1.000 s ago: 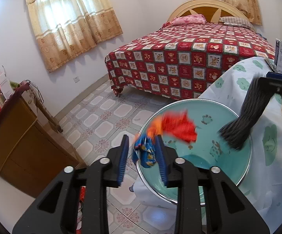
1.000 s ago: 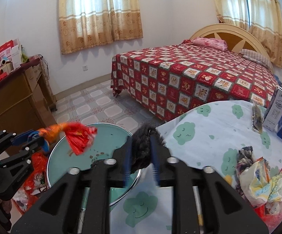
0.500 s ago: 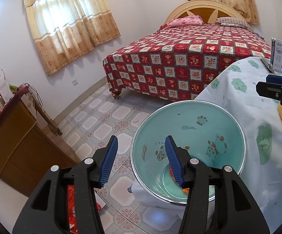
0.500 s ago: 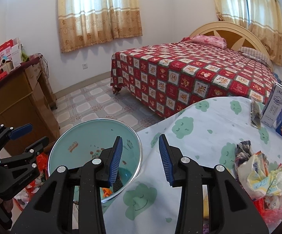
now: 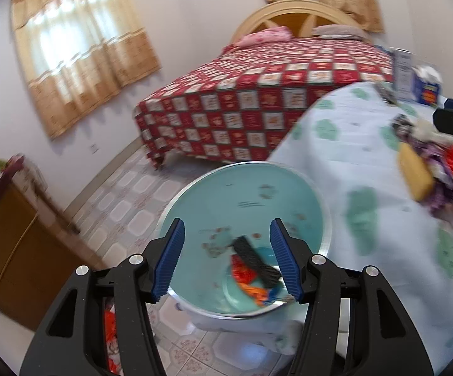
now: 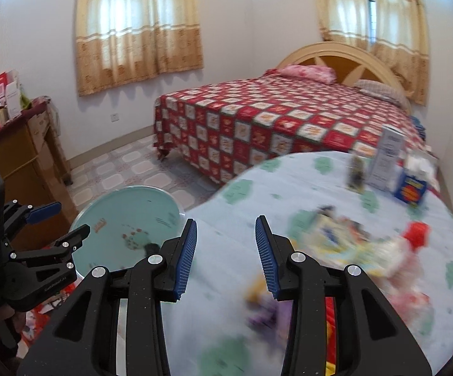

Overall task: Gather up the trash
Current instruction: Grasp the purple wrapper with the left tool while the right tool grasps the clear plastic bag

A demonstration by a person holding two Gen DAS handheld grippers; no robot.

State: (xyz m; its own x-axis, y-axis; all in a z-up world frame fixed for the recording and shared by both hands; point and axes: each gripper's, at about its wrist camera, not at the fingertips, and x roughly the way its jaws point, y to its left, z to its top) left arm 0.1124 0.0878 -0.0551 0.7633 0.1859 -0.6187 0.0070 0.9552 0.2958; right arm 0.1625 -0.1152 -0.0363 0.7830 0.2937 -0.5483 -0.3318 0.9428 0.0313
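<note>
Left gripper [image 5: 226,261]: jaws are seen wide apart, just opened further; nothing is gripped, and the bin shows through the gap.
Right gripper [image 6: 226,258]: jaws are held partly open and empty; only tablecloth is seen between the pads.
Bin [image 5: 289,185]: a teal, silver-rimmed bin is stood on the floor tiles, tight against the table edge, below the left gripper.
Trash in bin [image 5: 251,269]: a black strip is laid over red and orange wrappers at the bottom; its long axis is run from upper left to lower right in the left wrist view.
Trash pile [image 6: 351,244]: crumpled wrappers and bags are heaped on the table, ahead and right of the right gripper, badly blurred; no one direction can be told.
Yellow piece [image 5: 414,175]: it is laid at the near side of the pile, long axis tilted steeply, top end leaning left.
Table [image 6: 232,269]: it is draped in a pale cloth with green prints.
Boxes [image 6: 398,169]: cartons are stood upright at the far table edge, well apart from the pile.
Bed [image 6: 273,125]: it is seen beyond the table under a red checked cover.
Cabinet [image 5: 13,244]: a wooden one is stood left of the bin, nothing between.
</note>
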